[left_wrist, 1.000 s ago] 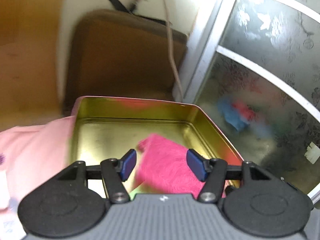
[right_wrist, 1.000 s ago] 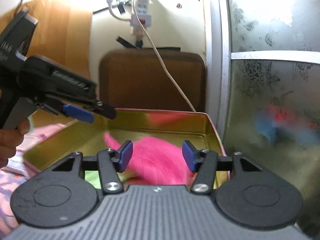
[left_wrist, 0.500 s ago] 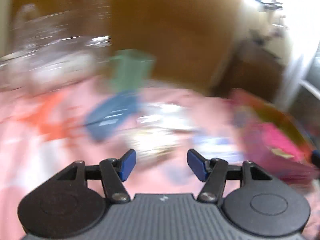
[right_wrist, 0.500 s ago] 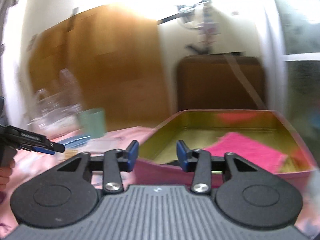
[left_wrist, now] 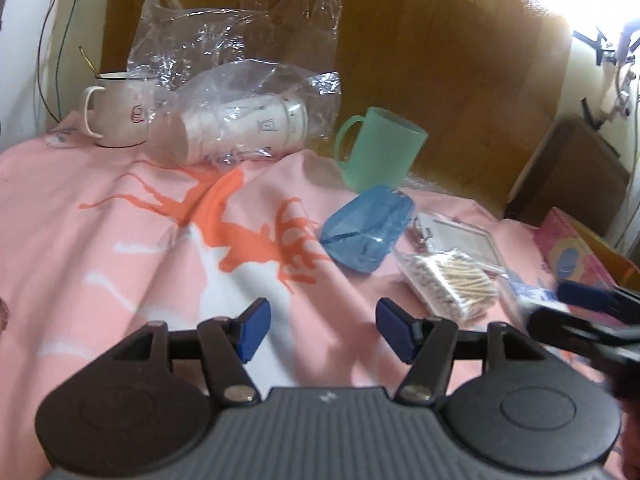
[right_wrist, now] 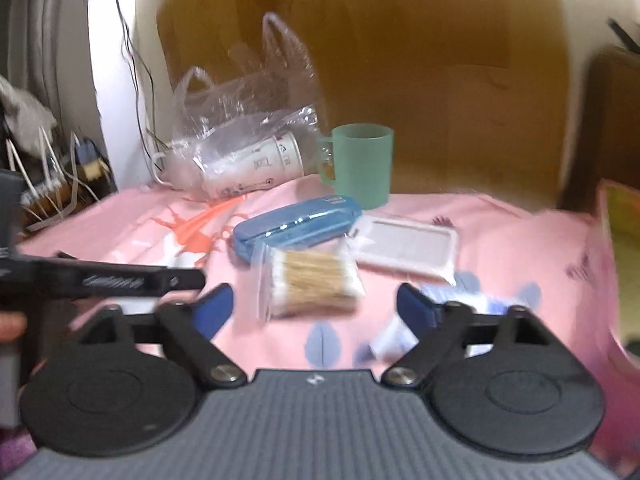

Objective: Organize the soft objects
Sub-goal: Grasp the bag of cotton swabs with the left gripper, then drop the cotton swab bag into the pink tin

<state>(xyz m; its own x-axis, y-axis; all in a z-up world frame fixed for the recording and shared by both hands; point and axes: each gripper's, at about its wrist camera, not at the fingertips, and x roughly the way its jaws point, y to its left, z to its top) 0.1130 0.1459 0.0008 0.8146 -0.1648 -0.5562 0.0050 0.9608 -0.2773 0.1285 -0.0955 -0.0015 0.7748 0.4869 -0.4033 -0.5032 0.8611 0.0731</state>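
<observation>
Both views have swung off the gold tin and its pink cloth, which filled them a second ago, onto the cluttered pink sheet; I judge one soft item is stowed and the next is being sought. From the left: a white mug, a bag of paper cups with small print too blurred to read, a green mug, a blue case, a swab bag, then the tin at the right edge, its cloth out of view. The left gripper stands half apart and empty over bare sheet. The right gripper is opening wide, nothing pinched, the swab bag just ahead. No brand is legible.
</observation>
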